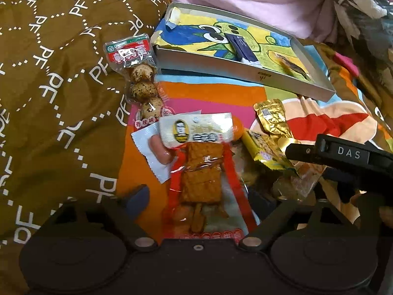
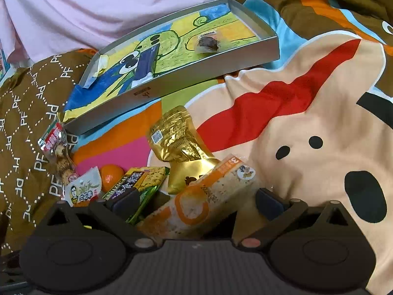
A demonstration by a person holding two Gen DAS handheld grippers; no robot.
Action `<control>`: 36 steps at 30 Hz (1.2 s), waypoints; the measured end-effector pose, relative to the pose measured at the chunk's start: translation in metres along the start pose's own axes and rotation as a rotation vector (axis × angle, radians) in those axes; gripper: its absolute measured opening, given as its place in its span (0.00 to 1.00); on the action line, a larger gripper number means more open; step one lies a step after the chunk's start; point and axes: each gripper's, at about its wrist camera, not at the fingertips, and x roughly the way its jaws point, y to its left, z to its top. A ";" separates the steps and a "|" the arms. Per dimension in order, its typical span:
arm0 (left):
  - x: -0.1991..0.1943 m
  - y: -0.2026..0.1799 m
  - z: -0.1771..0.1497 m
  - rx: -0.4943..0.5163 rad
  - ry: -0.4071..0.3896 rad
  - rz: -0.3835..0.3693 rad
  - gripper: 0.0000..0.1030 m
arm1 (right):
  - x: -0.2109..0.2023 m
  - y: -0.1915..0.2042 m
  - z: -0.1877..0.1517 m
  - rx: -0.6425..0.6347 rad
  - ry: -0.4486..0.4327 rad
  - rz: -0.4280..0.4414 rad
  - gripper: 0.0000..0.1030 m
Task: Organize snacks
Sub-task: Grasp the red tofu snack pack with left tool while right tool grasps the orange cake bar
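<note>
The left claw (image 1: 196,196) stands spread wide around a clear red-edged packet of brown dried tofu (image 1: 201,179) lying on the colourful cartoon bedspread (image 1: 216,95), its white label end overlapping a pink sausage in a clear wrapper (image 1: 159,150). The right claw (image 2: 196,201) is also open, straddling an orange-and-white cracker pack (image 2: 208,201) beside a crinkled gold foil pouch (image 2: 179,145). Behind them sits a shallow grey cardboard box lid (image 2: 211,71) lined with a drawing, holding a dark snack (image 2: 208,43).
</note>
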 end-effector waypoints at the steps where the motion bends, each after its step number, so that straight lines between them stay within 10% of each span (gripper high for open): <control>1: -0.001 0.000 -0.001 0.008 0.006 -0.001 0.77 | -0.001 0.000 0.000 -0.001 0.001 -0.005 0.98; 12: -0.019 0.013 -0.007 -0.055 0.016 0.000 0.69 | -0.009 -0.005 -0.003 0.017 0.018 0.009 0.80; 20: -0.018 0.007 -0.013 -0.015 -0.004 0.025 0.71 | 0.002 -0.003 0.000 0.019 0.037 0.015 0.89; 36: -0.021 0.011 -0.016 -0.026 0.020 -0.024 0.71 | -0.030 0.024 -0.023 -0.275 0.156 0.173 0.49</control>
